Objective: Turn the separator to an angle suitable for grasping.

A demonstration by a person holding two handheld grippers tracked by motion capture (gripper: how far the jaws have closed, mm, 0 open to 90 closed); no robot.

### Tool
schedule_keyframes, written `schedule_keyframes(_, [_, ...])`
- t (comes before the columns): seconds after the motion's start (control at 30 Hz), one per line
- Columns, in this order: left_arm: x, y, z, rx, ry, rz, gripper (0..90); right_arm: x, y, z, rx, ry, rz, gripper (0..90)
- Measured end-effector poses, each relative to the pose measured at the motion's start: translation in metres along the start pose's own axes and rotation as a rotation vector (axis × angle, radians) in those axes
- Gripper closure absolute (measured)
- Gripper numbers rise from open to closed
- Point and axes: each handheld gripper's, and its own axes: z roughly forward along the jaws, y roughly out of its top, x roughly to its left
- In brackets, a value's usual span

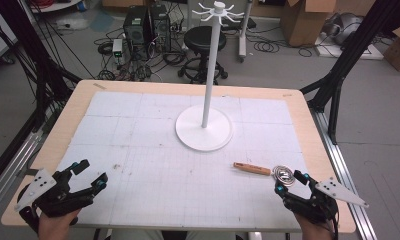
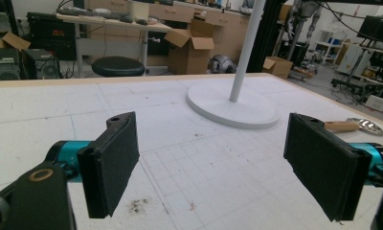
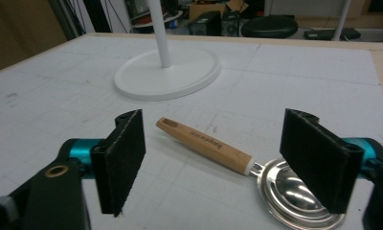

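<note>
Boxes, a stool and cables crowd the floor behind the tabletop, which carries a white gridded mat. Mid-frame in the high view stands a white stand with hooks at its top, all bare. At lower right lies a spoon with a wooden handle and round metal bowl, flat on the mat; judging by that, nothing is done yet and the pickup and hanging remain. Right tongs are spread wide, straddling the spoon without touching it. Left tongs, at lower left, gape fully with nothing between them, well apart from the spoon.
</note>
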Motion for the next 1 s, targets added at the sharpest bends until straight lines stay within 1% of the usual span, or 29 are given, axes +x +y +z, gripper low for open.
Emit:
schedule_keyframes(0.03, [0.000,-0.001,0.000,0.004,0.000,-0.003,19.8,0.000,0.000,0.000,0.000,0.000,0.000,32.3])
schedule_keyframes(0.07, [0.000,-0.002,0.001,0.010,-0.003,-0.001,19.9,-0.004,0.002,0.003,0.010,-0.007,0.008,37.1])
schedule_keyframes(0.1, [0.000,-0.002,0.002,0.014,-0.002,-0.003,19.8,-0.016,0.007,0.010,0.034,-0.027,0.030,50.2])
schedule_keyframes(0.13, [0.001,-0.002,0.002,0.017,-0.001,0.001,19.8,-0.016,0.007,0.010,0.034,-0.027,0.030,50.2])
schedule_keyframes(0.17, [0.001,-0.003,0.003,0.020,-0.001,0.000,19.8,-0.022,0.010,0.015,0.050,-0.037,0.034,57.6])
schedule_keyframes(0.23, [0.001,-0.003,0.003,0.024,0.002,0.002,19.8,-0.035,0.014,0.028,0.097,-0.054,0.062,75.0])
schedule_keyframes(0.27, [0.001,-0.004,0.003,0.029,0.003,0.001,19.9,-0.046,0.017,0.043,0.143,-0.069,0.069,87.3])
schedule_keyframes(0.3, [0.001,-0.004,0.003,0.029,0.003,0.001,19.8,-0.048,0.018,0.048,0.164,-0.075,0.067,88.8])
schedule_keyframes(0.37, [0.002,-0.005,0.004,0.037,0.003,0.004,19.9,-0.054,0.020,0.067,0.215,-0.092,0.060,88.9])
schedule_keyframes(0.4, [0.002,-0.005,0.004,0.039,0.005,0.002,19.9,-0.054,0.020,0.067,0.215,-0.092,0.060,88.9])
schedule_keyframes(0.43, [0.002,-0.005,0.004,0.040,0.006,0.002,19.8,-0.059,0.020,0.083,0.258,-0.108,0.058,88.9])
schedule_keyframes(0.47, [0.002,-0.006,0.003,0.039,0.006,0.001,19.9,-0.061,0.020,0.090,0.270,-0.120,0.066,88.9])
schedule_keyframes(0.5, [0.002,-0.006,0.003,0.038,0.007,0.000,19.9,-0.061,0.020,0.090,0.270,-0.120,0.066,88.9])
schedule_keyframes(0.53, [0.002,-0.006,0.003,0.037,0.008,-0.002,19.9,-0.063,0.019,0.094,0.289,-0.139,0.072,88.9])
schedule_keyframes(0.57, [0.003,-0.006,0.003,0.038,0.007,-0.002,19.9,-0.066,0.018,0.101,0.325,-0.170,0.082,89.0])
schedule_keyframes(0.6, [0.003,-0.006,0.002,0.040,0.008,-0.002,19.9,-0.069,0.016,0.105,0.349,-0.189,0.083,88.9])
schedule_keyframes(0.67, [0.003,-0.006,0.002,0.044,0.007,0.004,20.2,-0.076,0.012,0.110,0.392,-0.221,0.104,88.9])
schedule_keyframes(0.73, [0.002,-0.006,0.002,0.044,0.006,0.004,20.5,-0.080,0.009,0.112,0.410,-0.228,0.118,88.9])
schedule_keyframes(0.8, [0.003,-0.006,0.001,0.044,0.005,0.004,20.5,-0.083,0.008,0.113,0.431,-0.232,0.120,89.0])
schedule_keyframes(0.83, [0.003,-0.006,0.001,0.045,0.006,0.004,20.5,-0.083,0.007,0.114,0.449,-0.233,0.111,88.9])
schedule_keyframes(0.87, [0.003,-0.006,0.001,0.045,0.005,0.003,20.5,-0.083,0.005,0.114,0.461,-0.224,0.099,89.0])
schedule_keyframes(0.9, [0.003,-0.006,0.001,0.045,0.006,0.002,20.5,-0.083,0.005,0.114,0.461,-0.224,0.099,89.0])
schedule_keyframes(0.97, [0.003,-0.006,0.001,0.045,0.006,0.004,20.6,-0.082,0.005,0.111,0.468,-0.201,0.111,89.0])
schedule_keyframes(1.0, [0.003,-0.006,0.001,0.045,0.007,0.004,20.6,-0.081,0.004,0.110,0.471,-0.195,0.105,89.1])
